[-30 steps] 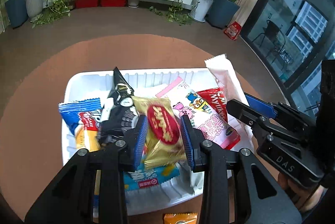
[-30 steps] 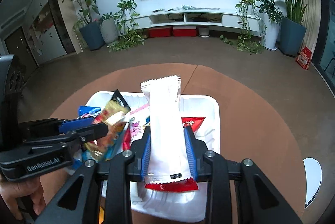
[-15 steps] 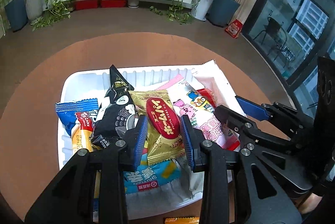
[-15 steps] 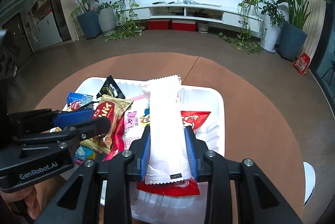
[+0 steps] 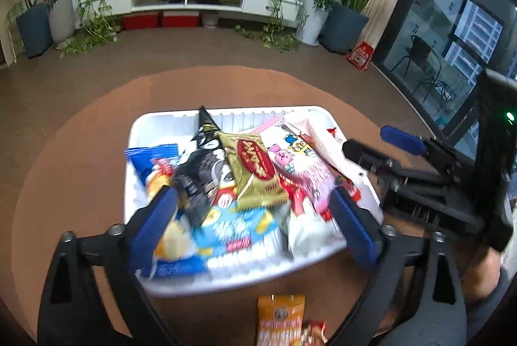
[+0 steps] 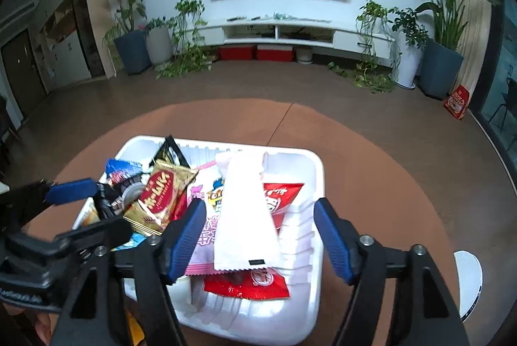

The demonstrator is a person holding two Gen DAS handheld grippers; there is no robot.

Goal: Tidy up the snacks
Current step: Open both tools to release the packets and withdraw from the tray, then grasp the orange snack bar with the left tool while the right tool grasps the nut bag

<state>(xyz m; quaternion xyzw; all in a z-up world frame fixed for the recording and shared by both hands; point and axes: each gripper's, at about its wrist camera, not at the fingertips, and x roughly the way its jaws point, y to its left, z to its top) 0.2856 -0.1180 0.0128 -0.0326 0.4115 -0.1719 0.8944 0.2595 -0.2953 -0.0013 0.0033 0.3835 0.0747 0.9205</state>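
Both grippers, left [image 5: 252,213] and right [image 6: 260,236], have just sprung open, releasing gold packet [image 5: 255,171] and white packet [image 6: 245,216] into the white tray [image 6: 310,158]; withdraw straight, avoiding snags.

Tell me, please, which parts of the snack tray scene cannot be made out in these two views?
- Orange packet, left wrist view: cut off by the bottom edge.
- Light-blue packet, left wrist view: print lost to motion blur.
- Red packet, right wrist view: mostly hidden under the white packet.
- Tray floor: buried under snacks in both views.
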